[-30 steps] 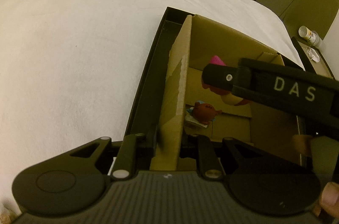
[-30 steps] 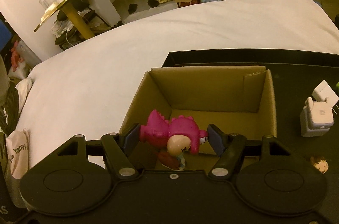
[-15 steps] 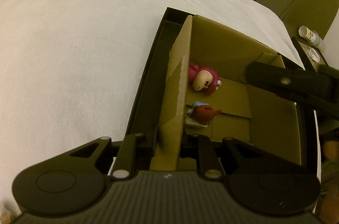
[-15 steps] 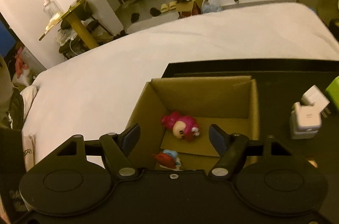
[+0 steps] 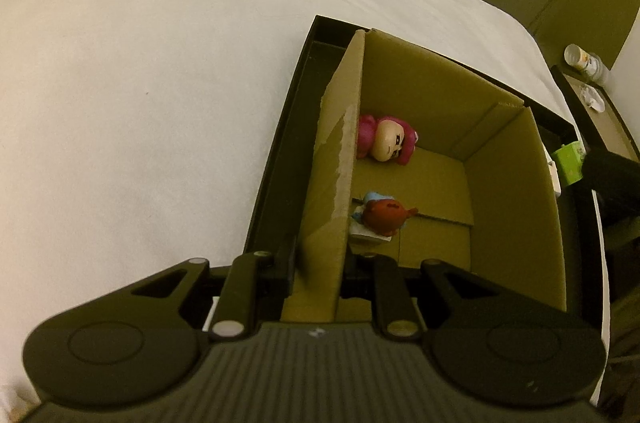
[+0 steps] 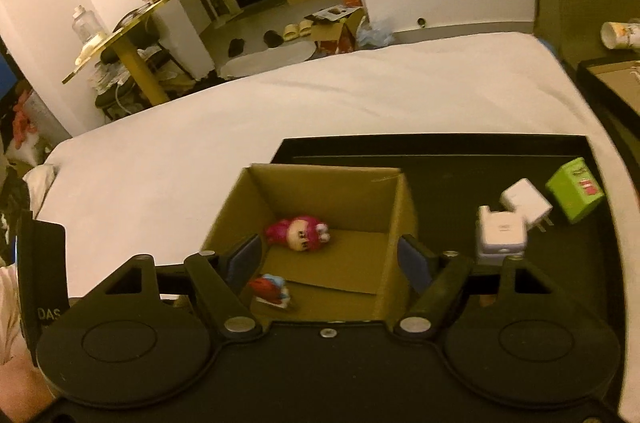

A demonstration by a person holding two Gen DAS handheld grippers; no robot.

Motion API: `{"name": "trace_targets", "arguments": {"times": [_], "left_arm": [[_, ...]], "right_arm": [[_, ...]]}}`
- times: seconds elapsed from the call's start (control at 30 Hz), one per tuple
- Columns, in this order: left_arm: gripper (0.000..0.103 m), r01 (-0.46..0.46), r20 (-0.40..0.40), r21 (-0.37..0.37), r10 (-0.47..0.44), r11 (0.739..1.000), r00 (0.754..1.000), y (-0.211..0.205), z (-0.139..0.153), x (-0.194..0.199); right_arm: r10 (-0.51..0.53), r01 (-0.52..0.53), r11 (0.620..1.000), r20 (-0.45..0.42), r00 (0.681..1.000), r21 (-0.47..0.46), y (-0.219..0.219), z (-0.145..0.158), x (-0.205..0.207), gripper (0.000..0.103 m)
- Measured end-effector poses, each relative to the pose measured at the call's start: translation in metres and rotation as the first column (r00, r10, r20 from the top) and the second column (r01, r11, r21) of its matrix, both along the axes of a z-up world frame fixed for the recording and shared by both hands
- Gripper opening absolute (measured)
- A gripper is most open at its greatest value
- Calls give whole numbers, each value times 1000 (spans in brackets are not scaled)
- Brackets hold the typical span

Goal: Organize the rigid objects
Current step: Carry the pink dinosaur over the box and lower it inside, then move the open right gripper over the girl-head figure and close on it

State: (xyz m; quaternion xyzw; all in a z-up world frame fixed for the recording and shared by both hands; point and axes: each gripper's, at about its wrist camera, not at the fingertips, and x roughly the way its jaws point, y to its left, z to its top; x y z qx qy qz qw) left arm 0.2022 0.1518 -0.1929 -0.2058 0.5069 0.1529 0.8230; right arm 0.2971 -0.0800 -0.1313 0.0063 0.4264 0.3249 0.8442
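Observation:
A cardboard box point(image 5: 516, 203) stands in a black tray point(image 5: 280, 163) on a white bed. My left gripper point(image 5: 320, 263) is shut on the box's left wall, one finger on each side. On the box floor a pink toy figure point(image 5: 386, 141) lies on its side by that wall. A small red and blue figure point(image 5: 384, 217) sits nearer me. In the right wrist view the box point(image 6: 320, 191) holds both the pink figure point(image 6: 298, 233) and the red one point(image 6: 268, 287). My right gripper point(image 6: 328, 257) hovers above the box's near edge, jaws opening, nothing between them.
On the black tray point(image 6: 460, 175) right of the box lie two white chargers point(image 6: 500, 233) and a green carton point(image 6: 576, 195). The white bed sheet point(image 5: 140, 103) spreads to the left and behind. A bedside surface with a cup point(image 5: 580, 57) is at the far right.
The right gripper let go of the pink figure, which dropped onto the box floor. It then drew back and up, out of the box, with its jaws widening. The left gripper stayed put.

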Motion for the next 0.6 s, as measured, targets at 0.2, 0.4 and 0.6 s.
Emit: {"name": "trace_targets", "arguments": {"times": [0.2, 0.4, 0.6], "left_arm": [[18, -2, -10, 0, 2, 1000, 1000, 1, 2, 5], [17, 23, -12, 41, -22, 999, 1000, -4, 11, 12], [16, 35, -27, 56, -33, 998, 999, -8, 9, 20]], "right_arm": [[-36, 37, 998, 11, 999, -50, -30, -3, 3, 75], [-77, 77, 993, 4, 997, -92, -56, -16, 3, 75], [-95, 94, 989, -6, 995, -112, -69, -29, 3, 75]]}}
